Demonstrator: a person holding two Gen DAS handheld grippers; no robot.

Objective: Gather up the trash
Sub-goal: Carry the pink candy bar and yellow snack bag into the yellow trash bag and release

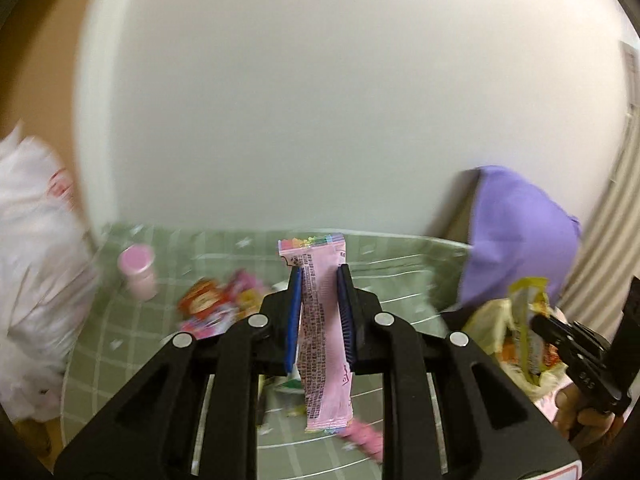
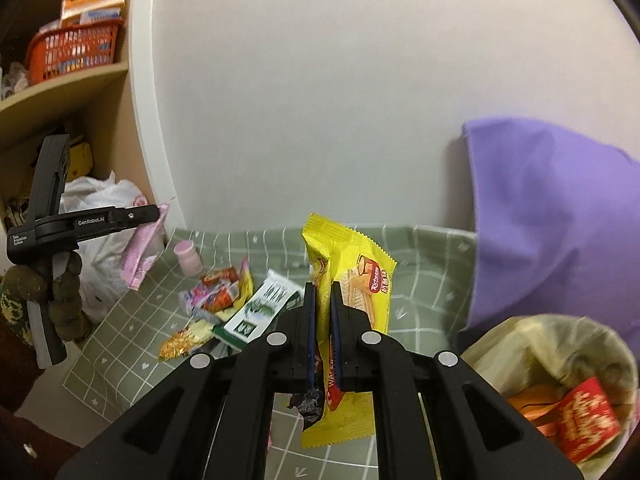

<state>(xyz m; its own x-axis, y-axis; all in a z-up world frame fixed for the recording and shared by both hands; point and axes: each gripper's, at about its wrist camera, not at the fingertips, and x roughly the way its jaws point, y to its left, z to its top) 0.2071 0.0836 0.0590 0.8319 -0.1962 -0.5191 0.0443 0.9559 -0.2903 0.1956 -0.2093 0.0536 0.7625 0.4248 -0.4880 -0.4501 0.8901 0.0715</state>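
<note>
Trash is in both tongs, lifted above the surface, which wears a green checked cloth. The left tongs pinch a long pink wrapper between their blue pads, the strip standing upright with its ends poking out above and hanging below the jaws. The right tongs are clamped narrow on a yellow wafer wrapper, which also stands upright, its lower end dangling under the jaws.

More litter lies on the cloth: a heap of crumpled colourful wrappers, a green-and-white packet beside it, and a small pink bottle standing upright near the back edge. At the right, just off the surface, sits a bin lined with a pale bag, red and orange packaging already inside it. A purple cloth hangs just behind the bin. A white plastic bag sits at the left, under wooden shelves holding an orange basket.
</note>
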